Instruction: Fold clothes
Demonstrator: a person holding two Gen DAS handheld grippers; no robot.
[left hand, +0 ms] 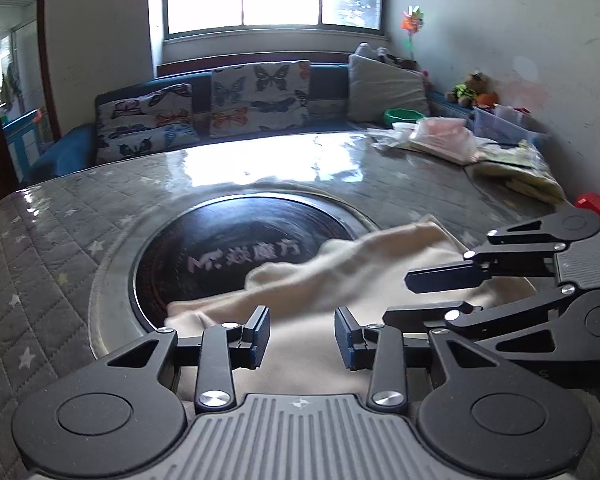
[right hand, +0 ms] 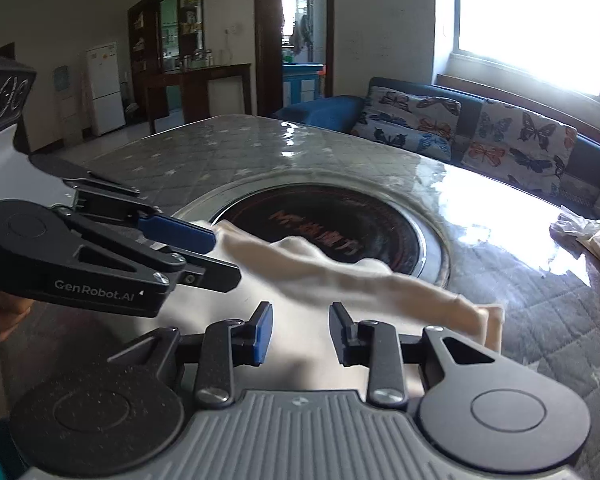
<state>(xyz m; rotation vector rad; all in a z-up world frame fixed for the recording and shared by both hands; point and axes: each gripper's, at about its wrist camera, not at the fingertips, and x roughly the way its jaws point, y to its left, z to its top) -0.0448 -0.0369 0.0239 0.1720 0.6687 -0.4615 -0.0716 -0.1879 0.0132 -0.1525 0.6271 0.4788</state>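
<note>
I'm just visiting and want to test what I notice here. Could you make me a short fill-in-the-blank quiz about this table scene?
1. The cloth on the table is ____ in colour.
2. It partly covers a dark ____ plate set into the tabletop.
3. The sofa cushions are printed with ____.
4. Between the left gripper's fingers there is ____ held.

Missing words: cream; round; butterflies; nothing

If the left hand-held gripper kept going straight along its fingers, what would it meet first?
Probably the cream fabric garment lying right ahead of the left hand-held gripper, whose jaws stand open and empty; beyond lies the round black disc in the table. Depth is unclear.
</note>
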